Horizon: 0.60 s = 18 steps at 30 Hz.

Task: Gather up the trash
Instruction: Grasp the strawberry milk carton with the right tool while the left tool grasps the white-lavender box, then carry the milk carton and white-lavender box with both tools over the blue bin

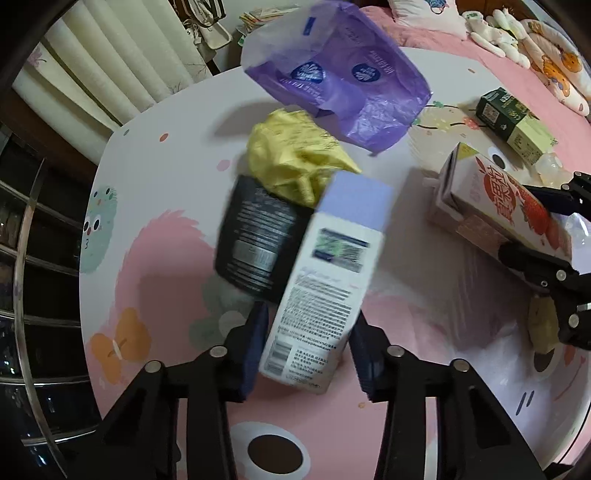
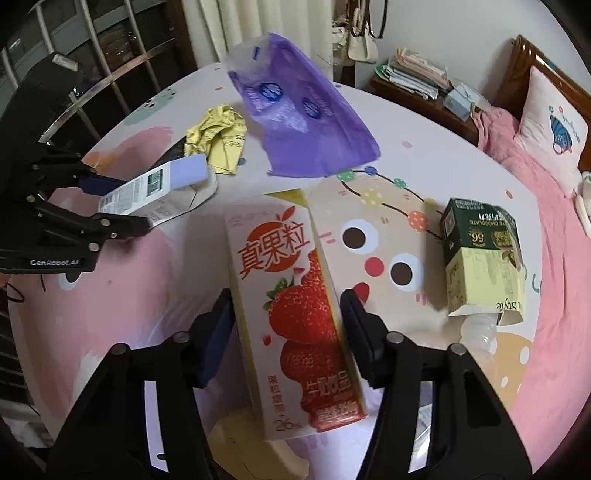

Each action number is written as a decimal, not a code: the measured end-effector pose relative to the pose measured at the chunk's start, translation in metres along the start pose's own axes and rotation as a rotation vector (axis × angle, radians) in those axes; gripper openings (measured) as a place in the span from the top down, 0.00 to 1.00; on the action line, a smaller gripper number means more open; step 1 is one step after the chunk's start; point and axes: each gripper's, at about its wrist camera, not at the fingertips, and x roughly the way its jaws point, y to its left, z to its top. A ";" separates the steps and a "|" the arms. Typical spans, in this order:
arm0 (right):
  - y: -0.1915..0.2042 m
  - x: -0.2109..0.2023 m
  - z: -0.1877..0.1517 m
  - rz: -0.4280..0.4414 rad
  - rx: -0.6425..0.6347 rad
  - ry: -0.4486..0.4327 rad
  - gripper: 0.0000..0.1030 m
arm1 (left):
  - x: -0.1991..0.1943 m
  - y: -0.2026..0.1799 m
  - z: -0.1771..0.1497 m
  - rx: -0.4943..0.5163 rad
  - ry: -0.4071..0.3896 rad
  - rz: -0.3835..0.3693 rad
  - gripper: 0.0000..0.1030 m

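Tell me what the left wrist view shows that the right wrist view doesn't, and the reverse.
Only the left wrist view: most of the black packet lying under the white and lilac box, which sits between the left gripper pads.

Only the right wrist view: the strawberry milk carton's full front between the right gripper pads.

Both: the purple bag, the crumpled yellow wrapper, the green chocolate box.

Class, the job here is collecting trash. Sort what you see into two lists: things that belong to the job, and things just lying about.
Belongs to the job:
white box
strawberry carton
yellow wrapper
purple bag
green box
black packet

Lying about:
pillow
stack of papers
soft toys
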 end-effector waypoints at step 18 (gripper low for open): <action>0.047 -0.120 -0.036 0.037 0.208 -0.195 0.49 | -0.134 -0.016 -0.070 -0.110 -0.210 -0.118 0.66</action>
